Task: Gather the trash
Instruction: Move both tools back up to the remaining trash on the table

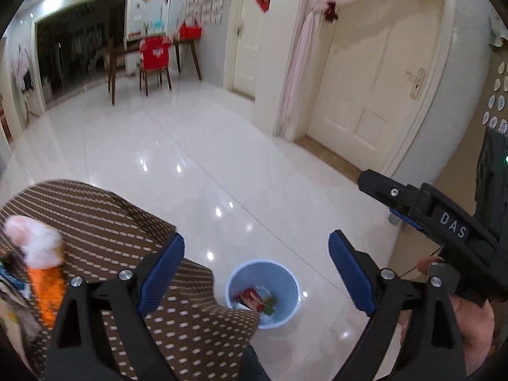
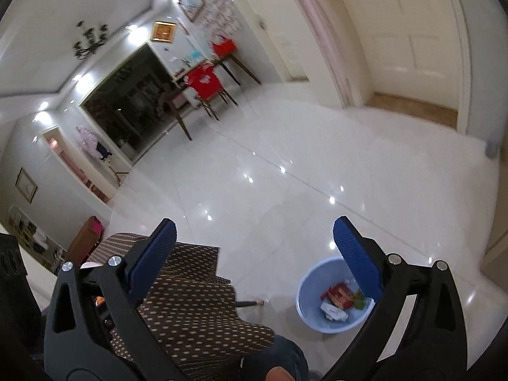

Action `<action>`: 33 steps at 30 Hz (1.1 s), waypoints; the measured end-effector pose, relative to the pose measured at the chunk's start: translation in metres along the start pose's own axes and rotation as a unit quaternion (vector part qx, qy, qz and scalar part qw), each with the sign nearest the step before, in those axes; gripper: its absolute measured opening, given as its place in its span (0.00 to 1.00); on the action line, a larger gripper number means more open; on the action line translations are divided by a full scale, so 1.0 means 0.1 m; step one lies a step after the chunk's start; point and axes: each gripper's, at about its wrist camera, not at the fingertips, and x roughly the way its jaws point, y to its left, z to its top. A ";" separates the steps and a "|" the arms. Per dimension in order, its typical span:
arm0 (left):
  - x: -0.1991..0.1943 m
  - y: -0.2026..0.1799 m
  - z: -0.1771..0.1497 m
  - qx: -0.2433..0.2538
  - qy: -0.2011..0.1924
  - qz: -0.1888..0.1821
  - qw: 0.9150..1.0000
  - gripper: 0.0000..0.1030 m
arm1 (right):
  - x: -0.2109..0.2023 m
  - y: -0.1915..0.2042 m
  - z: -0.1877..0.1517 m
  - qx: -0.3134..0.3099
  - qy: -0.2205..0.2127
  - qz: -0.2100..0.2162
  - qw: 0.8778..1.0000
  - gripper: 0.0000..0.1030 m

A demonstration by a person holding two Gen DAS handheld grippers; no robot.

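Left gripper point(image 1: 256, 265) wide, empty; right gripper point(image 2: 254, 254) wide, empty. Round pale-blue plastic bin point(image 1: 233, 281) on glossy white tile floor point(image 1: 197, 165), near right of brown dotted tablecloth point(image 1: 104, 219); red carton and crumpled wrappers point(image 1: 254, 298) already inside. More clutter at near left on cloth: orange packet point(image 1: 47, 292), white fluffy wad point(image 1: 35, 241). Probably light, soft, crushable; packet film likely slippery. Best pinched across a flat edge.

From the left wrist we look forward and down between our own blue pads, high above the blue bin point(image 1: 263, 295) on the tiled floor point(image 1: 197, 158). The right wrist view sits at similar height, rolled to one side. Both share the bin point(image 2: 333, 298), the brown dotted cloth point(image 1: 104, 222) and the far red chair point(image 2: 204, 84).
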 end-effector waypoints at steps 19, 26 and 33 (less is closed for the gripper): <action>-1.67 1.18 -0.51 -0.065 -0.100 0.123 0.985 0.88 | -0.19 2.04 -0.57 -0.176 0.020 0.120 0.977 0.94; -2.15 1.71 -0.77 -0.142 -0.115 0.198 0.963 0.88 | 0.02 2.66 -0.84 -0.228 0.067 0.173 0.956 0.94; -2.60 2.23 -1.10 -0.201 -0.109 0.273 0.935 0.88 | 0.14 2.93 -1.07 -0.267 0.115 0.199 0.936 0.94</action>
